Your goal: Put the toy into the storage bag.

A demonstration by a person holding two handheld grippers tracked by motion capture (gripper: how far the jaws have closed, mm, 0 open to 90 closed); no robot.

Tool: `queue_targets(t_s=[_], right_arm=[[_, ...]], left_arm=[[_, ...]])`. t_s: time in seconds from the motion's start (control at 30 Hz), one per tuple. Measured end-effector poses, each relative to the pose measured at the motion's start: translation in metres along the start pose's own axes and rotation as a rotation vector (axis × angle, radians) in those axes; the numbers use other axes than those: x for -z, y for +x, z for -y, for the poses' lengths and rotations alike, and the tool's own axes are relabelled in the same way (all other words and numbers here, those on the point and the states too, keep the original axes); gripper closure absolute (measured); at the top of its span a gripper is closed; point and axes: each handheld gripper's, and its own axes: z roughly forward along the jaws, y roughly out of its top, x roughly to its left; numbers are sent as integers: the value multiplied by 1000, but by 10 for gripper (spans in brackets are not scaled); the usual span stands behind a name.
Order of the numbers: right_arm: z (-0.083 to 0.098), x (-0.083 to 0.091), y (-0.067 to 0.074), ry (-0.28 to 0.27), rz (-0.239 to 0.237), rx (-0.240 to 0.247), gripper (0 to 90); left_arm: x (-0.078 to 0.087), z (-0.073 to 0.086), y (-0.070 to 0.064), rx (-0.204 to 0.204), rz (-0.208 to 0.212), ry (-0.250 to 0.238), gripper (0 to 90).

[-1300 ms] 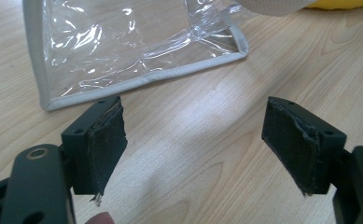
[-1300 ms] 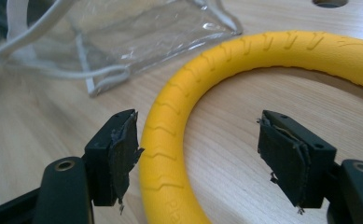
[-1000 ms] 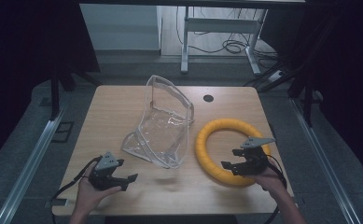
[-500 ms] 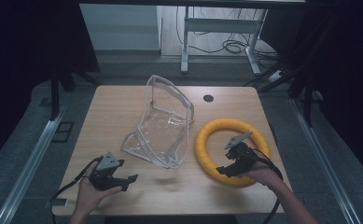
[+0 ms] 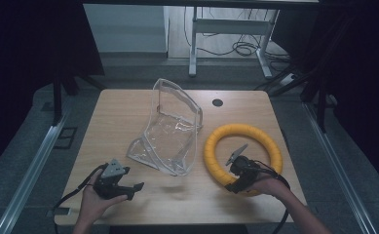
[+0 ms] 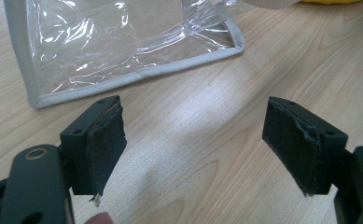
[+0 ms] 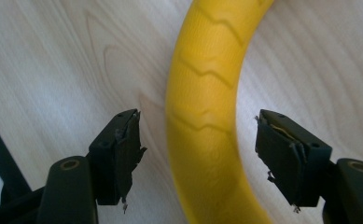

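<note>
Right gripper (image 7: 198, 158) straddles the yellow ribbed ring (image 5: 243, 156) near the desk's (image 5: 128, 107) right edge, jaws apart. Left gripper (image 6: 193, 140), jaws apart, faces the clear plastic pouch (image 5: 170, 134).

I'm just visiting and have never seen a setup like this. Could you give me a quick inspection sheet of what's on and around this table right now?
Surface: light wooden table with a round dark grommet near its far edge.
Job's things: clear plastic pouch with grey edging, standing open mid-table; yellow ridged ring lying flat at the right.
Clutter: nothing seen.
Grippers: left claw open above bare wood near the pouch's corner; right claw open, its jaws on either side of the ring's tube, not touching.
Cables: one trails from each claw; more lie on the floor beyond the table.
Surroundings: dark curtains at the sides, metal desk legs behind.
</note>
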Motion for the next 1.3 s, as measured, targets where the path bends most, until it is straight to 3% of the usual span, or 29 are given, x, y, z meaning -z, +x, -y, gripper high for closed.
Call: queue_targets(t_s=[0.17,0.4,0.7,0.9,0.97,1.3], right_arm=[[3,-4,1,45,2,20,333],[-8,-20,3,111,7,50,378],[-17,-30,0,193,16,57,493],[-21,-30,-3,222,-10,78,509],[-21,-29,-5,211,-24,74,510],[-22,7,-21,27,-108,1,513]], left_arm=[[-2,0,-1,1,4,5,210],[-1,0,0,-1,1,2,210],[0,0,0,-1,0,1,210],[0,0,0,-2,0,3,210],[0,0,0,-1,-1,-1,210],[-1,0,0,0,-2,1,210]])
